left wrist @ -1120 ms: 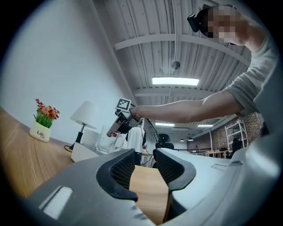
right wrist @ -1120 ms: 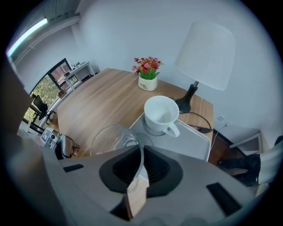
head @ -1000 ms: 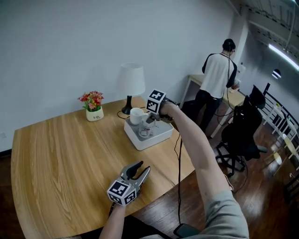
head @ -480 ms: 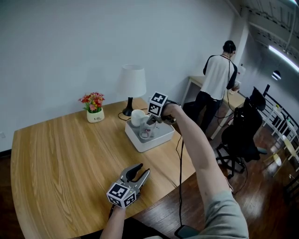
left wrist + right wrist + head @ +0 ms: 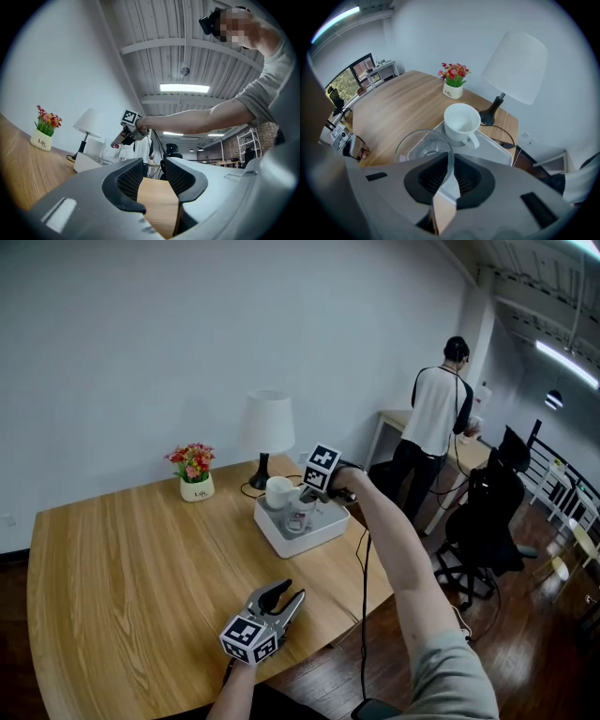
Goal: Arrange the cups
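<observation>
A white tray (image 5: 326,529) stands on the wooden table (image 5: 122,577) at the far side. In it are a white mug (image 5: 278,491) and a clear glass cup (image 5: 299,517) beside it. My right gripper (image 5: 307,505) points steeply down onto the glass. In the right gripper view the glass cup (image 5: 423,149) has its rim wall between the jaws of that gripper (image 5: 449,176); the jaws are opening, and a gap shows beside the wall. The mug (image 5: 461,121) is just beyond. My left gripper (image 5: 284,594) rests low near the table's front edge, open, with nothing between its pads.
A white lamp (image 5: 265,423) with a black cable and a small flower pot (image 5: 194,471) stand behind the tray. The table's right edge runs close by the tray. Beyond it are a black office chair (image 5: 487,512) and a person (image 5: 439,413) at a desk.
The right gripper has stayed over the tray at the glass, its wrist turned slightly. The left gripper has not moved on the table.
</observation>
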A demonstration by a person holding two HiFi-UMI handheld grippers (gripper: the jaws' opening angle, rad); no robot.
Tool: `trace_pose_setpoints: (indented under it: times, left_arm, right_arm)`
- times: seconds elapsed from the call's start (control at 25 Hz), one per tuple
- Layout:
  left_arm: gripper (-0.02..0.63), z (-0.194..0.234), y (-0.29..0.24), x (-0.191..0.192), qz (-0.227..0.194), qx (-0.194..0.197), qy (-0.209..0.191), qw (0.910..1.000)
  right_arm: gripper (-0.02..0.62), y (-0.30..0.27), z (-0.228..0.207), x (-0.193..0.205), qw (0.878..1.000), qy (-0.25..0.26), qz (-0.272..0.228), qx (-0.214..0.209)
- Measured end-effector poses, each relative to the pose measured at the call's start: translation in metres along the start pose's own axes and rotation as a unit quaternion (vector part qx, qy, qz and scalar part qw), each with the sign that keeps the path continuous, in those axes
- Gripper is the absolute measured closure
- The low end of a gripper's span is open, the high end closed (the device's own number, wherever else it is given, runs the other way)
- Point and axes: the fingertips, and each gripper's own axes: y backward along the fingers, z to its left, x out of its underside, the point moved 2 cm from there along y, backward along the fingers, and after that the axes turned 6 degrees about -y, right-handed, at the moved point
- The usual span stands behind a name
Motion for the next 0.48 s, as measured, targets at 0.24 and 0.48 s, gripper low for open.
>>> trace_pose_setpoints:
  times: [0.24,0.48]
  left_arm:
    - [0.451,-0.002,0.0,-0.006,-0.004,0.001,-0.005,1.0]
    - [0.451,-0.004,-0.001,-0.005,-0.003,0.001,-0.004,1.0]
  right_arm:
    - [0.541,0.001,0.0,-0.006,1.0,-0.001,-0.024,0.013]
    - [0.541,0.016,0.004,-0.015,0.999,0.016,-0.049,0.01]
